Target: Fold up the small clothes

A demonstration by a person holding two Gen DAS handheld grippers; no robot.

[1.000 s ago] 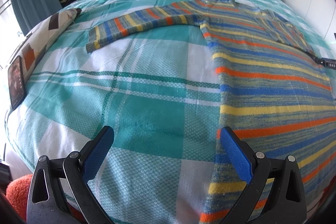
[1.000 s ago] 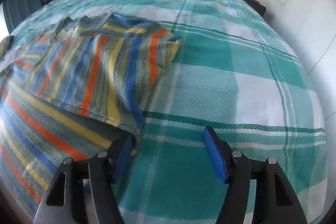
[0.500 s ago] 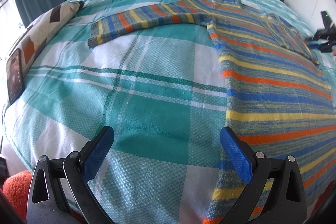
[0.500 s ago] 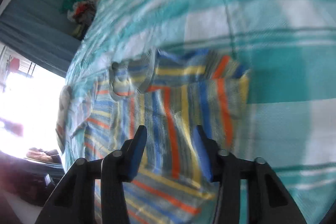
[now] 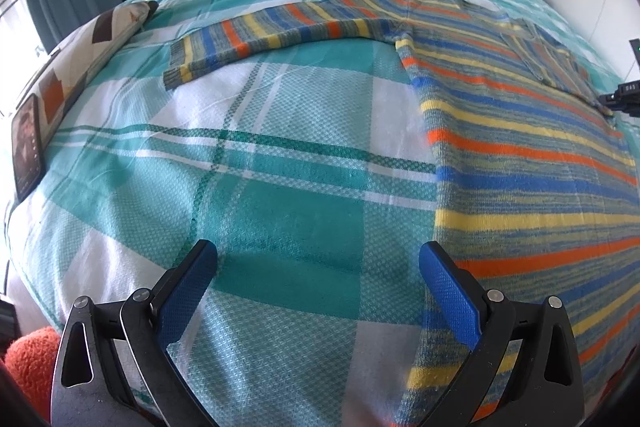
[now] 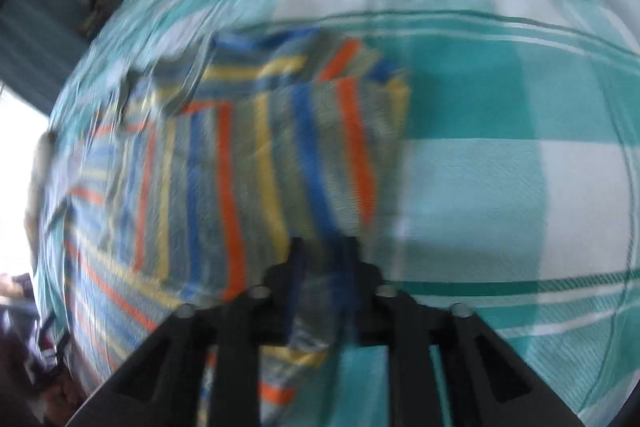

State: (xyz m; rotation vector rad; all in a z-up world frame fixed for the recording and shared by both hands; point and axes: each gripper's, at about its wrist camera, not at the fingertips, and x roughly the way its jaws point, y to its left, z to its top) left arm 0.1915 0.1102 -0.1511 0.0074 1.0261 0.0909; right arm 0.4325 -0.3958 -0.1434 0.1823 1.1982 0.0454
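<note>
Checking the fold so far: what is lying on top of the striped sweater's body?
On the striped sweater, its far sleeve lies folded across the chest; the right gripper pinches that sleeve's end. The near sleeve lies stretched out on the plaid bedspread. What lies beneath the fold is covered.

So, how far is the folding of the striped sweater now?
It is only started. The sweater lies on the bed, one sleeve already laid over its body. The right gripper looks closed on that sleeve's end. The other sleeve is still stretched out; the left gripper is open.
</note>
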